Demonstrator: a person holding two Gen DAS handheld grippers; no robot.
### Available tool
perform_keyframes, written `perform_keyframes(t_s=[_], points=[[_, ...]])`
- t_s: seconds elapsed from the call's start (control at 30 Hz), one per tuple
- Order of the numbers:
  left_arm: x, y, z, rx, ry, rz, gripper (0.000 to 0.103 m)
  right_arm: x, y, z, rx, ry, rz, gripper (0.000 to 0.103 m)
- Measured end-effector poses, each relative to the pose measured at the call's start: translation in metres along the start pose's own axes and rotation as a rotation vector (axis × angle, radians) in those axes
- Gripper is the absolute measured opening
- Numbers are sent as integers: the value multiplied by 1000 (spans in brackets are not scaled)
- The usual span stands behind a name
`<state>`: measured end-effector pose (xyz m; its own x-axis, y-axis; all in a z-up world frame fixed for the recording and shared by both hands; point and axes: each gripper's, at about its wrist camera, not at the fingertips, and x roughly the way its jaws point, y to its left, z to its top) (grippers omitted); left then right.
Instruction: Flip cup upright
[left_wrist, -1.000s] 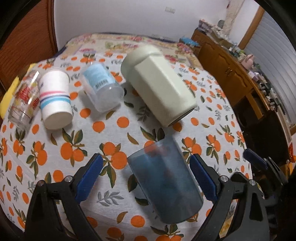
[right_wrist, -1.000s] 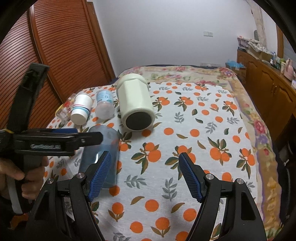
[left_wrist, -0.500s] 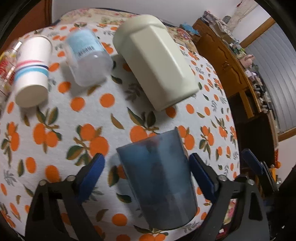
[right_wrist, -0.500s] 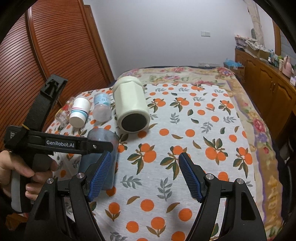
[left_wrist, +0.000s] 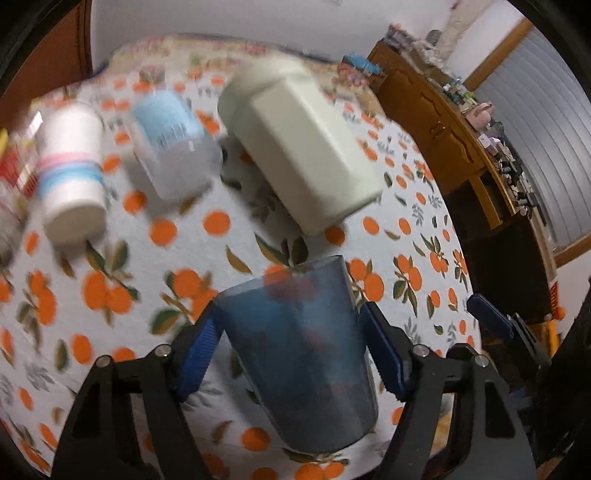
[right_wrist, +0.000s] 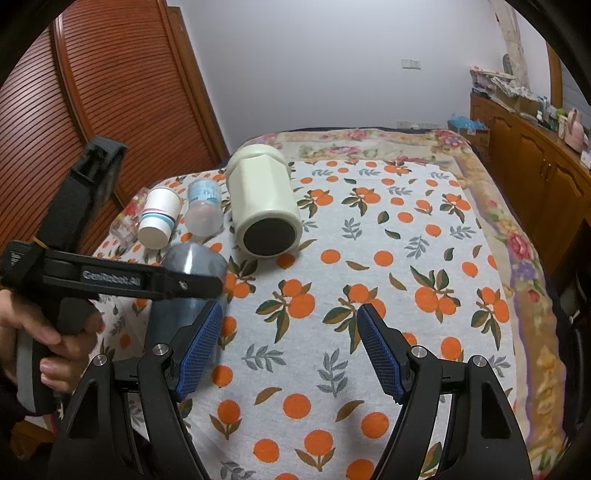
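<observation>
On the orange-print cloth, the left tongs (left_wrist: 291, 350) clasp the inverted translucent blue plastic cup (left_wrist: 299, 354), likely awaiting lift and rotation, while the right tongs (right_wrist: 290, 349) gape empty.

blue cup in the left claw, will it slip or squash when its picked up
The blue cup looks like thin translucent plastic, so probably light and somewhat squeezable. Its smooth tapered wall could slide between the left claw pads if gripped loosely. Lying on the tablecloth, it would likely roll if nudged.
</observation>
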<state>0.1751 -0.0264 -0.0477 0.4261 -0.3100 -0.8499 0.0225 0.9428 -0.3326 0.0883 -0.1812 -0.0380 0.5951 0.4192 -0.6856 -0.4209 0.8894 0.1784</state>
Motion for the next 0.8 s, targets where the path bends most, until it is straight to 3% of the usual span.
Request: perform_keyframes(t_s=[0.37, 0.8], points=[[-32, -18, -10, 233, -210, 180, 71, 7, 5, -3, 7, 11, 12, 77], [-22, -38, -13, 310, -222, 190, 69, 4, -6, -5, 32, 3, -3, 77]])
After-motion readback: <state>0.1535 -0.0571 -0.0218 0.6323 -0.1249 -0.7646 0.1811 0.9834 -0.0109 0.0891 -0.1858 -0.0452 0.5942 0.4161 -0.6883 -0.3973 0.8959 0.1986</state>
